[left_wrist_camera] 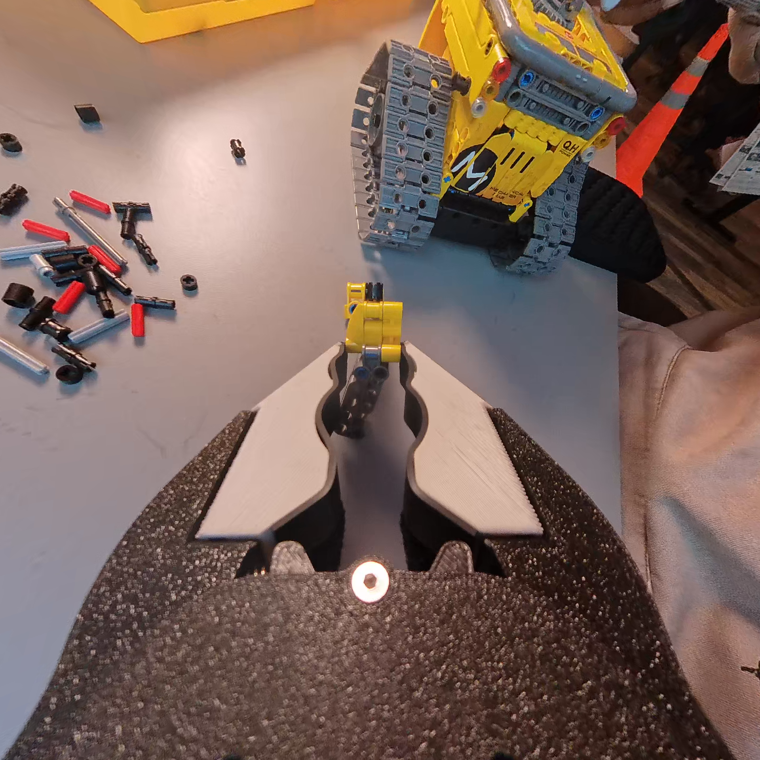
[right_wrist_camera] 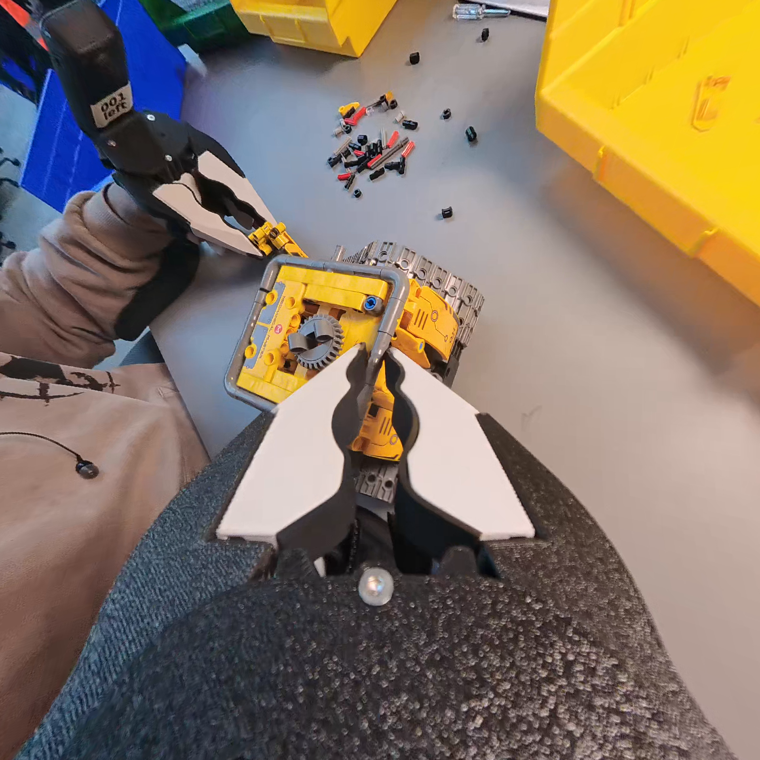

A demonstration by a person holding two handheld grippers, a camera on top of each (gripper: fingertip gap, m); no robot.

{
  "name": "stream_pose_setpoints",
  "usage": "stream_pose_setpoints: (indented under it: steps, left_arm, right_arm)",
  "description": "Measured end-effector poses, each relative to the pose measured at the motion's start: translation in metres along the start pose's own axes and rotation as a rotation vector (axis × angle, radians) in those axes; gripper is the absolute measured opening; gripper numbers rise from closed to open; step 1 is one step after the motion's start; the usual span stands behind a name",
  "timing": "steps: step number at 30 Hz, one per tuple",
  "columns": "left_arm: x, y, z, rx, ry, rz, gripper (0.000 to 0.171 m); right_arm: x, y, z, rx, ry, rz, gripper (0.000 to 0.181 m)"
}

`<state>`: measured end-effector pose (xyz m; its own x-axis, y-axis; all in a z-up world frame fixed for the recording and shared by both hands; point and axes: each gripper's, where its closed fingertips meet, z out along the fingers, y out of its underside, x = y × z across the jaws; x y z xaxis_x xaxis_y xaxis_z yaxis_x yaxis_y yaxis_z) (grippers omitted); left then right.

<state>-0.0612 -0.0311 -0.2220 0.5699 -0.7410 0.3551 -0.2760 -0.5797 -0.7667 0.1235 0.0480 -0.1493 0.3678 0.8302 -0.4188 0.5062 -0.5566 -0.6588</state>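
My left gripper [left_wrist_camera: 372,349] is shut on a small yellow and black brick assembly [left_wrist_camera: 373,325], held above the grey table. It also shows in the right wrist view [right_wrist_camera: 263,240], at the left, close to the tracked model. A yellow brick-built tracked vehicle [left_wrist_camera: 485,140] with grey treads stands on the table ahead of it, near the table's right edge. My right gripper [right_wrist_camera: 375,353] is shut on the grey frame bar [right_wrist_camera: 380,341] on top of that vehicle [right_wrist_camera: 329,329], beside a grey gear [right_wrist_camera: 314,341].
Loose black, red and grey pins and axles [left_wrist_camera: 78,271] lie on the table at the left; they also show in the right wrist view [right_wrist_camera: 372,152]. Yellow bins [right_wrist_camera: 658,144] stand at the back and right. A person's beige sleeve [right_wrist_camera: 82,271] is at the left. An orange cone [left_wrist_camera: 674,107] stands off the table. Tip to tip, the grippers are about 20 centimeters apart.
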Motion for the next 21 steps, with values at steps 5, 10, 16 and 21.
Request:
stream_pose_setpoints:
  steps: [5, 10, 16, 21]
  left_arm:
    - [0.000, 0.001, -0.002, 0.001, 0.017, -0.018, 0.025]
    - [0.001, 0.001, -0.002, -0.001, 0.038, -0.039, 0.025]
    - [0.001, 0.001, -0.002, 0.002, 0.057, -0.061, 0.025]
    - [0.003, -0.002, 0.000, 0.019, 0.088, -0.076, 0.025]
  right_arm:
    - [0.001, -0.012, -0.036, 0.083, -0.013, 0.027, 0.003]
    - [0.054, 0.002, -0.097, 0.143, 0.161, 0.145, 0.003]
    - [0.135, 0.035, -0.166, 0.268, 0.364, 0.337, 0.004]
    - [0.183, 0.064, -0.192, 0.261, 0.539, 0.371, 0.007]
